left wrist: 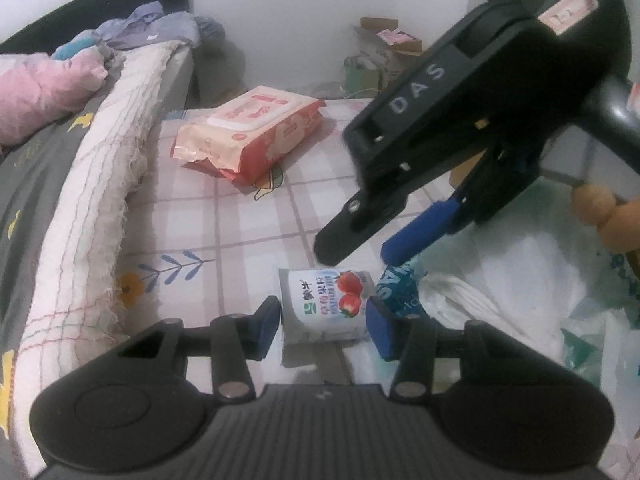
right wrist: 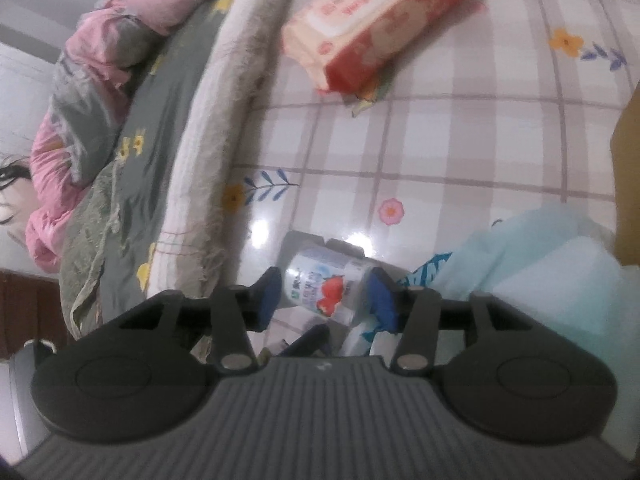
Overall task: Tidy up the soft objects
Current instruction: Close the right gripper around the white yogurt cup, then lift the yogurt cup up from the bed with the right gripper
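A white strawberry yogurt pouch (left wrist: 326, 304) lies on the checked tablecloth (left wrist: 224, 232). My left gripper (left wrist: 324, 322) is open with its blue pads on either side of the pouch. My right gripper (left wrist: 360, 246) hangs open just above and behind the pouch, fingers pointing down at it. In the right wrist view the pouch (right wrist: 320, 286) sits between the open right gripper (right wrist: 326, 298) pads. A red and cream wet-wipes pack (left wrist: 250, 132) lies further back, also in the right wrist view (right wrist: 372, 20).
White and pale green plastic bags (left wrist: 500, 300) lie to the right of the pouch. A folded quilt edge (left wrist: 92, 200) and pink bedding (left wrist: 44, 88) border the left. A brown cardboard box (right wrist: 628, 184) stands at the right. Boxes (left wrist: 380, 56) sit by the far wall.
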Action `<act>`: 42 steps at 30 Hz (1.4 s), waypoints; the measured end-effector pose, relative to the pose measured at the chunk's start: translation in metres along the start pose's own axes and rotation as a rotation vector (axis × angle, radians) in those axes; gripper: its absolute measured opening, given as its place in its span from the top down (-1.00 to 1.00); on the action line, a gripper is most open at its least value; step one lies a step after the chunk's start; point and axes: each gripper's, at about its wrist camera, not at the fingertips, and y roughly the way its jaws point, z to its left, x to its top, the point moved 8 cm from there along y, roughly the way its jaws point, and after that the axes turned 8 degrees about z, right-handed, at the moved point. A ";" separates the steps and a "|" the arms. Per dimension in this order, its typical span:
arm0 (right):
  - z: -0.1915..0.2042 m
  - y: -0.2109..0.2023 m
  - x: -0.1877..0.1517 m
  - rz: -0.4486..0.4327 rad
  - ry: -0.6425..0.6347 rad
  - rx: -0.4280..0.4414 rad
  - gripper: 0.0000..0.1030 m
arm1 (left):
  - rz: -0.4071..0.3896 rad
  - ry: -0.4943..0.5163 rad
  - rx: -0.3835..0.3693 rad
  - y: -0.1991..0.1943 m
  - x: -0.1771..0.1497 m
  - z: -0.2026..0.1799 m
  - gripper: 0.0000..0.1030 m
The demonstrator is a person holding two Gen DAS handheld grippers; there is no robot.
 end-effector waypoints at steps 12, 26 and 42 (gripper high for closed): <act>0.003 0.031 0.015 0.072 0.131 0.134 -0.34 | -0.021 -0.077 0.012 -0.003 0.000 0.011 0.06; -0.028 0.040 0.046 0.059 0.256 0.259 -0.33 | -0.104 0.030 0.023 0.007 0.035 -0.013 -0.07; -0.050 0.025 0.059 -0.077 0.242 0.159 -0.35 | -0.125 0.095 -0.013 0.016 0.037 -0.024 -0.29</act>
